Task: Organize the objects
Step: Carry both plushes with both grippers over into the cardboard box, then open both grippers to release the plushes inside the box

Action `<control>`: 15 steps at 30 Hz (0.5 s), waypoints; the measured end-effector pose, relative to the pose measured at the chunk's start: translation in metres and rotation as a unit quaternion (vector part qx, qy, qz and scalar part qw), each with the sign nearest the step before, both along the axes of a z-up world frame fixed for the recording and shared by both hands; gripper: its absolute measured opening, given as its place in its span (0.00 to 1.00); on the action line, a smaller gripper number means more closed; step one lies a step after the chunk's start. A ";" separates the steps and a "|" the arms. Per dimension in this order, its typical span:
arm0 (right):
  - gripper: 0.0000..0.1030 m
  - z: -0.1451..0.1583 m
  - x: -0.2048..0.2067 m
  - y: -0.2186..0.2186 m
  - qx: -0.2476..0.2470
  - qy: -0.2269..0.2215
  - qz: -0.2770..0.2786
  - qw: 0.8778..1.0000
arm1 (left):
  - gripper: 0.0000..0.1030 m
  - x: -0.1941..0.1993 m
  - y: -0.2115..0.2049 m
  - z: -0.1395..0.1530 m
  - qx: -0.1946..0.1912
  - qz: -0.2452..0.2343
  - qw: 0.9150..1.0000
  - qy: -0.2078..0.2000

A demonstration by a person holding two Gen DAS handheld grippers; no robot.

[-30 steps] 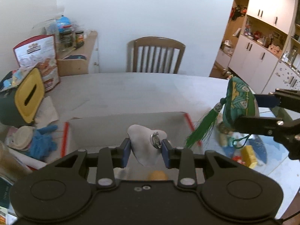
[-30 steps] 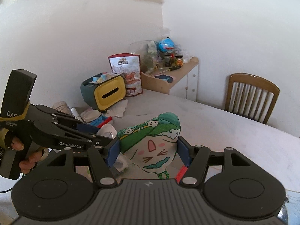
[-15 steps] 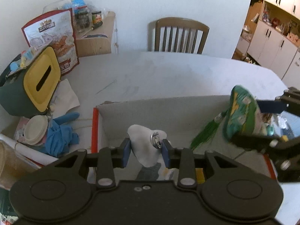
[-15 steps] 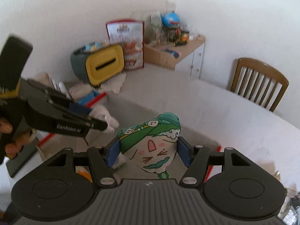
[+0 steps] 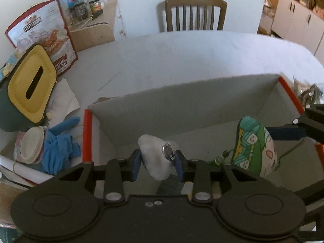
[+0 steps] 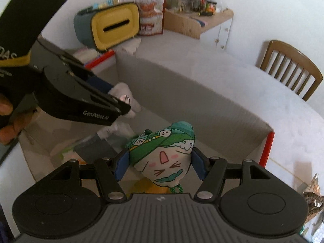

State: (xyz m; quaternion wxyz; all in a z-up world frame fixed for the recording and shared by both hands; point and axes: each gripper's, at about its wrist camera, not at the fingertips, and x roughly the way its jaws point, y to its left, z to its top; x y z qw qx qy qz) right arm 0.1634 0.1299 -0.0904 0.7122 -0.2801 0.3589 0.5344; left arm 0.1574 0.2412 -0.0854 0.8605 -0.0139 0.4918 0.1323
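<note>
White-walled room with a wooden chair at the far side of a pale surface; an open cardboard box with red edges sits on the surface, clutter to its left (yellow-lidded tissue holder, blue glove). Left hand-held gripper is closed on a small grey-white pouch with a metal clasp, held over the box interior. Right hand-held gripper is clamped on a green-and-white cloth charm with a cartoon face, also above the box floor, just right of the pouch. Judgement: both items look soft, light and compressible, not fragile; fabric should not slip against the blue pads. Mid-body grip suits each; the charm's dangling cord may snag on release.
</note>
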 end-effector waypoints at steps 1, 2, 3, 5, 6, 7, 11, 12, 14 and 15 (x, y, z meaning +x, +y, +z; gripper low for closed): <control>0.63 -0.002 0.001 0.001 -0.004 0.002 -0.001 1.000 | 0.32 0.002 -0.001 -0.002 0.003 -0.004 1.000 0.005; 0.63 -0.003 0.001 0.001 -0.007 0.006 0.000 1.000 | 0.32 0.003 -0.002 -0.004 0.004 -0.007 1.000 0.011; 0.63 -0.005 0.002 0.001 -0.011 0.010 0.000 1.000 | 0.33 0.005 -0.003 -0.006 0.006 -0.008 1.000 0.017; 0.64 -0.007 0.002 0.002 -0.016 0.012 0.000 1.000 | 0.33 0.006 -0.005 -0.009 0.011 -0.011 1.000 0.026; 0.65 -0.008 0.002 0.001 -0.016 0.013 0.001 1.000 | 0.33 0.007 -0.006 -0.011 0.012 -0.012 0.999 0.030; 0.65 -0.008 0.003 0.001 -0.016 0.014 0.000 1.000 | 0.33 0.008 -0.006 -0.012 0.011 -0.012 0.999 0.034; 0.67 -0.007 0.004 0.001 -0.016 0.016 -0.004 1.000 | 0.34 0.010 -0.007 -0.015 0.011 -0.014 0.999 0.045; 0.67 -0.007 0.004 0.001 -0.017 0.017 -0.003 1.000 | 0.35 0.010 -0.008 -0.016 0.012 -0.015 0.999 0.047; 0.68 -0.007 0.004 0.000 -0.017 0.016 -0.002 1.000 | 0.36 0.011 -0.008 -0.018 0.012 -0.014 0.999 0.051; 0.68 -0.006 0.004 -0.001 -0.017 0.015 -0.002 1.000 | 0.36 0.011 -0.008 -0.019 0.012 -0.014 0.998 0.052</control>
